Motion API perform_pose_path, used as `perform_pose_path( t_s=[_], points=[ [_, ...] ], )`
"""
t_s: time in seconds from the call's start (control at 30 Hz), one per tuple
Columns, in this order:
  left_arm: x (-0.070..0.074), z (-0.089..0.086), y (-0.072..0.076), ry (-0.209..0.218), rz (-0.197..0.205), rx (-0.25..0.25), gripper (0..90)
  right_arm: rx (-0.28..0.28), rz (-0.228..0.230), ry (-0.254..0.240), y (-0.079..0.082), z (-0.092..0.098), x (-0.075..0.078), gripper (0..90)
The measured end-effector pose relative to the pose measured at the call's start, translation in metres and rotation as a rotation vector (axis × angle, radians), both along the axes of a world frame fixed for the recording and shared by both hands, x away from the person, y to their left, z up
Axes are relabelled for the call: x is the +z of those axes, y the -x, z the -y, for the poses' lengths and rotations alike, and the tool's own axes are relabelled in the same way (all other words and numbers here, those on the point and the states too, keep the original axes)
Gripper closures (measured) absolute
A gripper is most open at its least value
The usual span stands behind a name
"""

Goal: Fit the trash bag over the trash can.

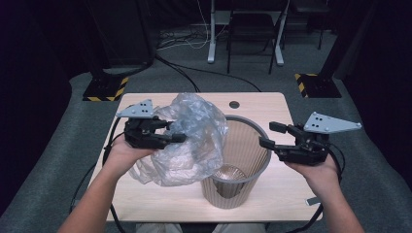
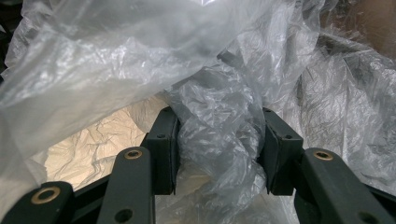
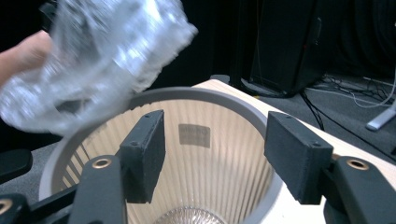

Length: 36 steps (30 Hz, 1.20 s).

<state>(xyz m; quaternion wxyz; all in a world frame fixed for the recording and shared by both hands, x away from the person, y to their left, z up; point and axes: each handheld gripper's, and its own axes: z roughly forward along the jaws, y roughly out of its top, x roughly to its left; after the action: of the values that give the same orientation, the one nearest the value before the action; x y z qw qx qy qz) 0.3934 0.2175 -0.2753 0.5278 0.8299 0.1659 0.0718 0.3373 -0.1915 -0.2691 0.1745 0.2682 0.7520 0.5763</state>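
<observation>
One plastic bag [image 1: 187,138], one ribbed bin [image 1: 240,160], two grippers: left gripper [image 1: 171,132], right gripper [image 1: 268,135]

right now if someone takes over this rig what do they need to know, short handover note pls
Left hand-held gripper: shut on a bunched fold of the clear plastic bag, held up at the bin's left side.
Right hand-held gripper: open, holding nothing, just right of the bin's rim.
Ribbed bin: upright on the wooden table, no liner inside.
Done: bag picked up.
Left, likely: open the bag's mouth with the right gripper, lower it into the bin, and fold the edge over the rim.
</observation>
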Motion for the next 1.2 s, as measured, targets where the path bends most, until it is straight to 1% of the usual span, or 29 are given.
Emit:
perform_pose_path(
  t_s=[0.1,0.23,0.37,0.43,0.5,0.57,0.63,0.73,0.87,0.97,1.07,1.1,1.2],
  points=[
    [-0.001,0.012,-0.003,0.002,-0.013,-0.020,54.6,0.010,0.008,0.006,-0.002,-0.007,0.003,35.5],
    [0.000,0.027,-0.007,0.003,-0.012,-0.045,54.6,0.022,0.010,0.009,-0.004,-0.013,0.004,35.3],
    [0.003,0.040,-0.011,-0.009,-0.009,-0.057,54.4,0.019,0.014,0.002,-0.003,-0.011,0.010,35.2],
    [0.005,0.047,-0.013,-0.001,-0.023,-0.067,54.4,0.011,0.013,0.000,-0.002,-0.008,0.014,35.3],
    [0.009,0.055,-0.015,0.004,-0.027,-0.078,54.3,0.002,0.017,0.001,-0.002,-0.005,0.019,35.4],
    [0.012,0.063,-0.015,-0.011,-0.017,-0.087,54.1,-0.005,0.023,-0.003,-0.001,-0.002,0.023,35.5],
    [0.012,0.071,-0.016,-0.038,0.000,-0.086,54.0,-0.011,0.032,-0.010,0.001,0.002,0.027,35.7],
    [0.009,0.079,-0.019,-0.053,-0.006,-0.082,53.9,-0.013,0.051,-0.017,0.004,0.006,0.032,36.0],
    [0.005,0.086,-0.022,-0.078,-0.008,-0.072,53.8,-0.002,0.058,-0.028,0.007,0.009,0.036,35.9],
    [0.004,0.091,-0.023,-0.088,-0.009,-0.075,53.1,0.011,0.060,-0.018,0.007,0.006,0.039,35.7],
    [0.003,0.094,-0.024,-0.103,-0.015,-0.069,51.8,0.026,0.064,-0.012,0.007,0.001,0.040,35.5],
    [0.003,0.095,-0.025,-0.111,-0.013,-0.067,51.4,0.032,0.072,-0.008,0.006,-0.001,0.041,35.5],
    [0.002,0.098,-0.025,-0.122,-0.009,-0.071,50.8,0.052,0.072,0.000,0.005,-0.007,0.042,37.5]
  ],
)
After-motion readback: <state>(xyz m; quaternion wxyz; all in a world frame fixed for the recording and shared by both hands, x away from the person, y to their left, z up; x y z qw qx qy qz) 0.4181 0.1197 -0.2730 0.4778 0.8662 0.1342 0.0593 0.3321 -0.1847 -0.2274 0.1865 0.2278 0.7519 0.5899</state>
